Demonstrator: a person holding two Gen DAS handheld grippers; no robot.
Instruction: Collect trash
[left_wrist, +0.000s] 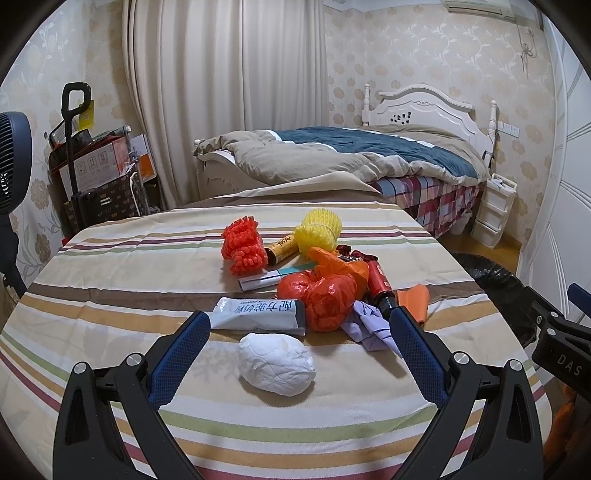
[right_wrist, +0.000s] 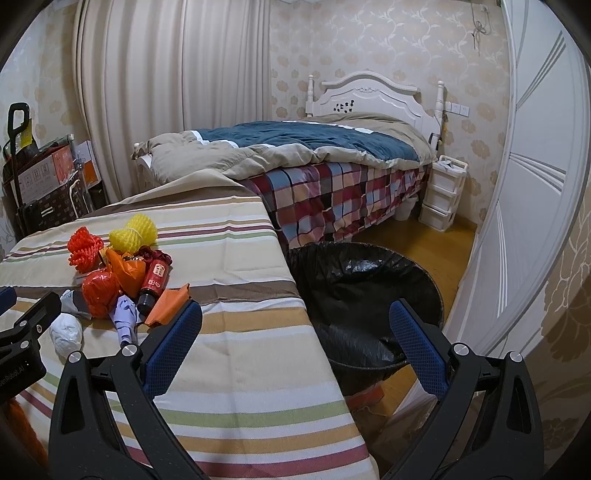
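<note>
Left wrist view showed the left gripper spread wide and empty above a white paper wad on the striped tablecloth. Right gripper likewise gaped, holding nothing. Litter pile remained uncollected; the bin beside the table appeared to hold little, though its bottom was unclear

— Where do the two tools stand?
— The left gripper is level and low, jaws spread wide, blue pads facing inward, nothing between them.
— And the other?
— The right gripper sits just beside it, equally wide apart and unloaded; its black frame shows at the left camera's edge.
</note>
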